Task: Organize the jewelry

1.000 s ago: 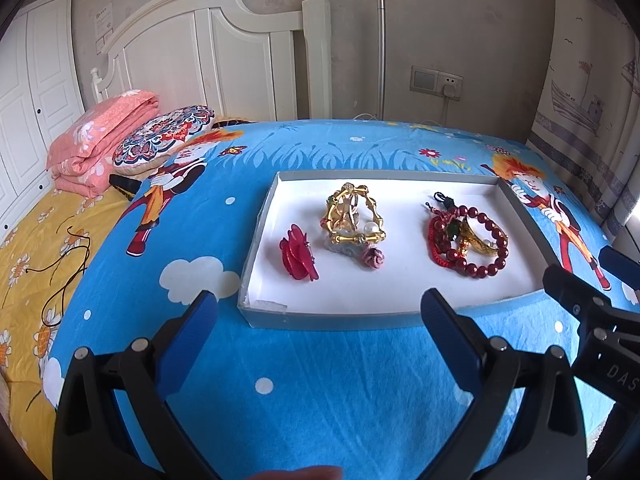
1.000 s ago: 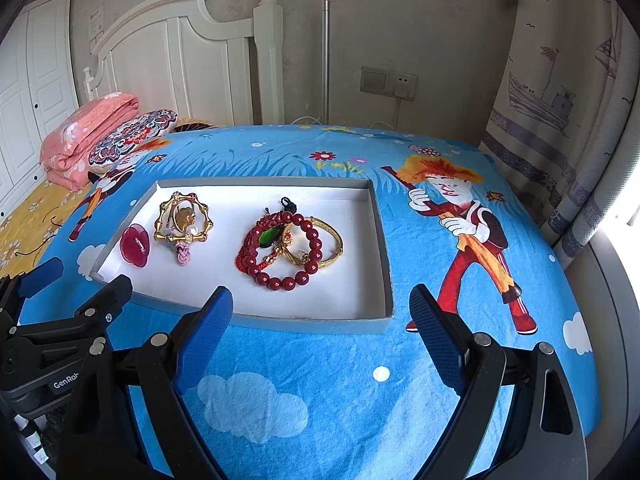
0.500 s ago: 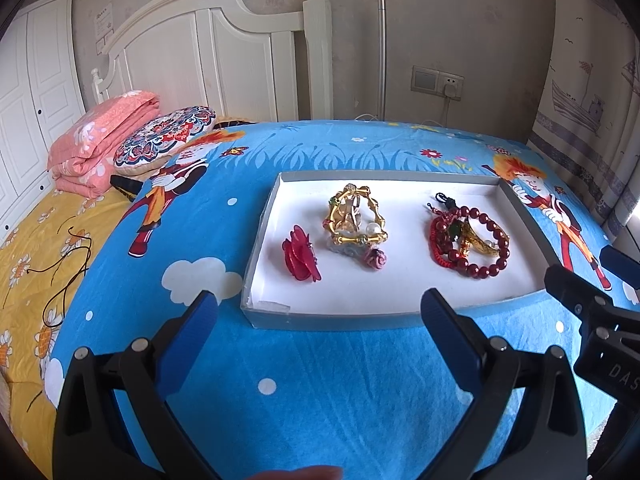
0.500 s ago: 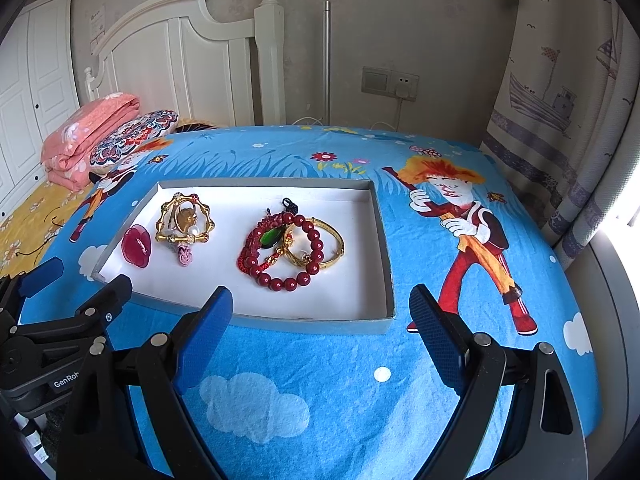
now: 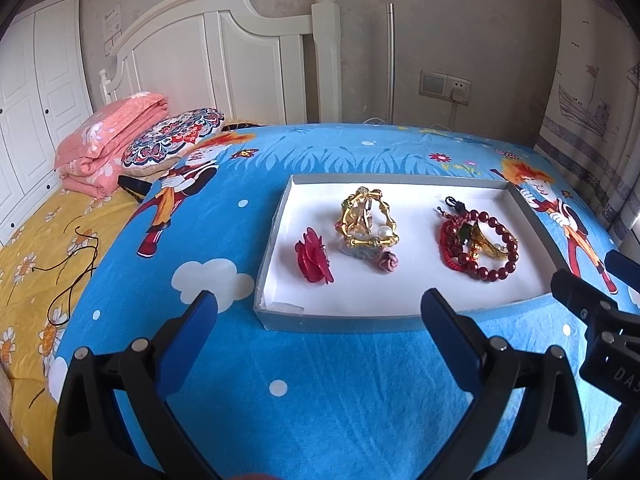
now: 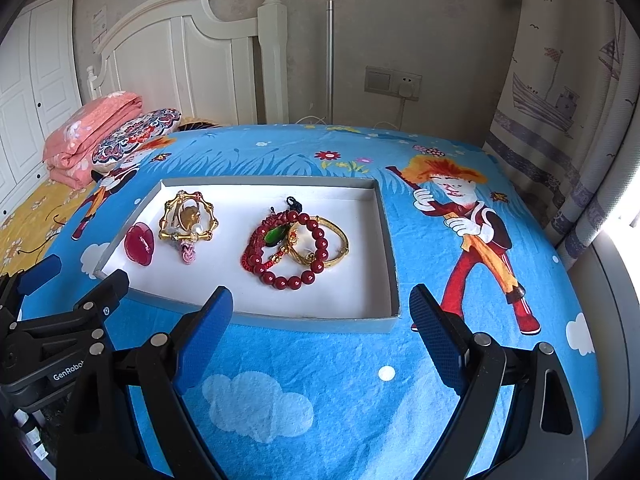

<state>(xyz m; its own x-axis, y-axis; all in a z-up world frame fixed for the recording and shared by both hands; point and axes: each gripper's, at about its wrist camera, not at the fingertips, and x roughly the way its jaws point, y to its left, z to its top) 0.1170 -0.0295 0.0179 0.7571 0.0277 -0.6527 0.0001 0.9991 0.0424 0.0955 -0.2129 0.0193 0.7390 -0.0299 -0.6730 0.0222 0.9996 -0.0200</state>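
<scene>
Both my grippers, left [image 5: 318,322] and right [image 6: 320,318], gape empty short of the tray [image 6: 280,320], all jewelry inside ahead: flower [image 5: 314,261], gold piece [image 5: 368,222], bracelets [image 6: 294,246] heaped, so sorted or not, can't tell.

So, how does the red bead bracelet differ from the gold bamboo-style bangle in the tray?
The red bead bracelet is a loop of round dark red beads; the gold bamboo-style bangle is a rigid jointed gold ring. The bracelet lies tangled over a red cord piece and a plain gold bangle, nearer the tray's right end; the bamboo-style one sits toward the left, beside a red flower. Both rest inside the white tray.
</scene>
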